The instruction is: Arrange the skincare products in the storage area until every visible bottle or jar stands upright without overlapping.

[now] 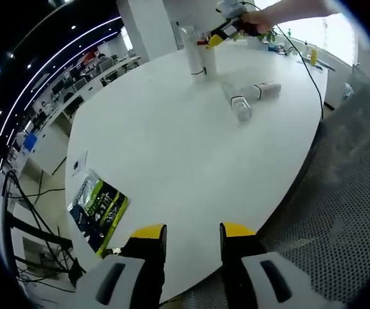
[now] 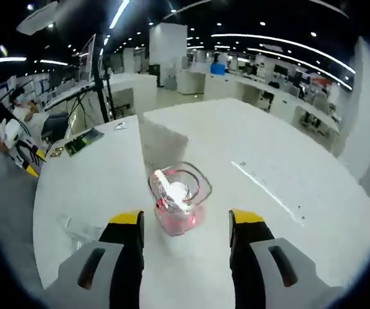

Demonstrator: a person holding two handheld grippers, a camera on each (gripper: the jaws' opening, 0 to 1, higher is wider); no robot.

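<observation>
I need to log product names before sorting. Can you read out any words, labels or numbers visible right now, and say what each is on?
No text can be read as it stands.
Green and black packet at the table edge: printed, but too blurred to read.
Lying bottles: dark bands, no legible lettering.
Standing bottles: label marks too small.
Clear jar ahead of the right gripper: no label seen.
Small card on the table: too small.

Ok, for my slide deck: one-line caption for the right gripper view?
Right gripper, jaws open, poised over an upright clear bottle on the white table.
</observation>
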